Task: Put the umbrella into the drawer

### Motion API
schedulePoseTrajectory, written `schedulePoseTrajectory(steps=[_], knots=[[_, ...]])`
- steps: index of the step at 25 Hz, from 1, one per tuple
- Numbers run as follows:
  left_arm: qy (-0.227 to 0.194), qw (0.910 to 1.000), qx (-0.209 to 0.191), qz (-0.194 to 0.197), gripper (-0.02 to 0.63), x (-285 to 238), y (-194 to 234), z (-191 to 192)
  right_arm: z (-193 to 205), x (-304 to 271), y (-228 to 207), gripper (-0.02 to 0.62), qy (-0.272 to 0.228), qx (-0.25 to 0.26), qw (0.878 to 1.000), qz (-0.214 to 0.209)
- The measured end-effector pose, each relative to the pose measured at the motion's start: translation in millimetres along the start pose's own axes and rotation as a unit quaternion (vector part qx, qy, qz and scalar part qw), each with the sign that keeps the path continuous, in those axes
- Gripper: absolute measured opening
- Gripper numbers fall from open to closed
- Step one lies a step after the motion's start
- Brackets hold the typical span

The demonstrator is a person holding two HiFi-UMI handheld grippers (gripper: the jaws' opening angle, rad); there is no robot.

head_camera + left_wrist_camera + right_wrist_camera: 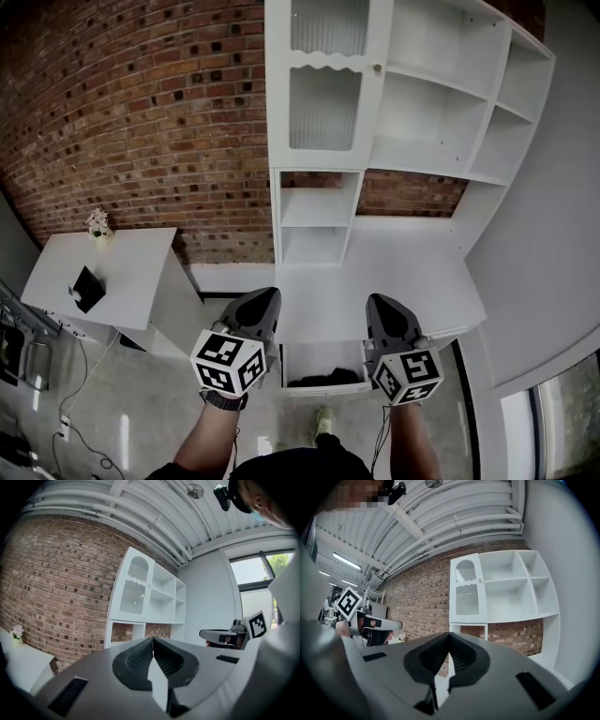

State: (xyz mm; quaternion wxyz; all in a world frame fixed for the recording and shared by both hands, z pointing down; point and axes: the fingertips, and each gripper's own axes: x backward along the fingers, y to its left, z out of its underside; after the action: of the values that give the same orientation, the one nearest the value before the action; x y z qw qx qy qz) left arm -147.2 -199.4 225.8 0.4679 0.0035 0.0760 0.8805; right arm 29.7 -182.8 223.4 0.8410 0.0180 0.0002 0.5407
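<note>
The umbrella [323,378] lies in the open drawer [323,358], below and between both grippers and touching neither. The left gripper [270,294] and right gripper [381,302] each have jaws closed on nothing and point at the far shelves [441,112].

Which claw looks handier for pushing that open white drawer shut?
Right, narrowly. The left claw and right claw are shut, empty, flanking the open white drawer holding a dark bundle; the right appears slightly nearer its front corner.
</note>
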Motion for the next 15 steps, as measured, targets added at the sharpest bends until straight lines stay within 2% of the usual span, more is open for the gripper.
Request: schedulePoseTrajectory(steps=[15], knots=[[-0.002,1.0000,0.003,0.001,0.008,7.9,-6.6,1.2,-2.0,5.5,8.1,0.003,0.008,0.015,1.000,-0.006]])
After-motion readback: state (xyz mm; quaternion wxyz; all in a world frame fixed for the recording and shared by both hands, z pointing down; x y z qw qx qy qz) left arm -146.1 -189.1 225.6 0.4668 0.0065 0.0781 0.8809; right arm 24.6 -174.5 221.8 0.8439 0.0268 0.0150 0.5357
